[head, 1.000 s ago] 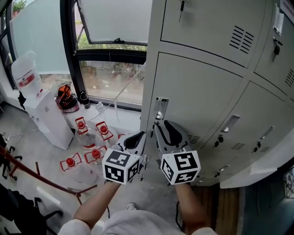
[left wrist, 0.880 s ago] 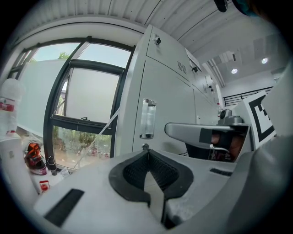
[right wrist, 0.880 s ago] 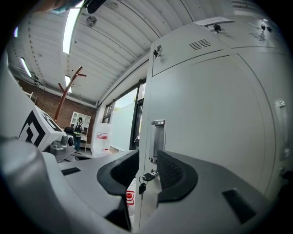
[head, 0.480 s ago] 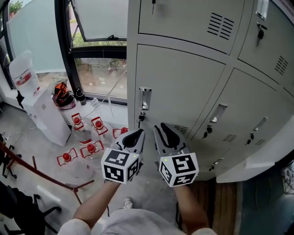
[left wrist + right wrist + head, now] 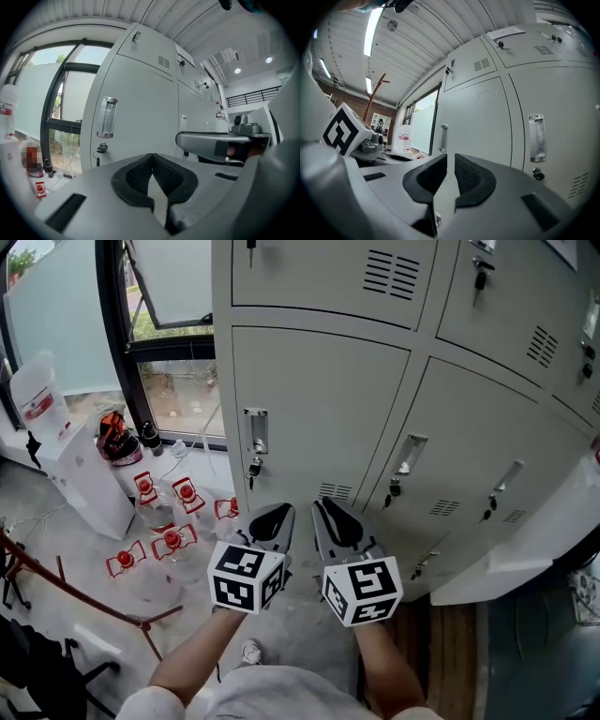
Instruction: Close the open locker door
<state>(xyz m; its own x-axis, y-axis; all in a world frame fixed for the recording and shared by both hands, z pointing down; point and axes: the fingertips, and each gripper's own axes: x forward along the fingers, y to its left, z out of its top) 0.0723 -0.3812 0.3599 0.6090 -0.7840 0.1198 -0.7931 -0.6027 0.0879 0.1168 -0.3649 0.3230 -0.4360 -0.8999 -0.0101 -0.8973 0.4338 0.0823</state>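
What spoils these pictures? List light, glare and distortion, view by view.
Head view: soft daylight from the window, lockers sharp, their edges slanting. Left gripper view: strong fisheye, black corners, window bright and washed out. Right gripper view: same fisheye bowing the lockers, ceiling lamp glaring white.
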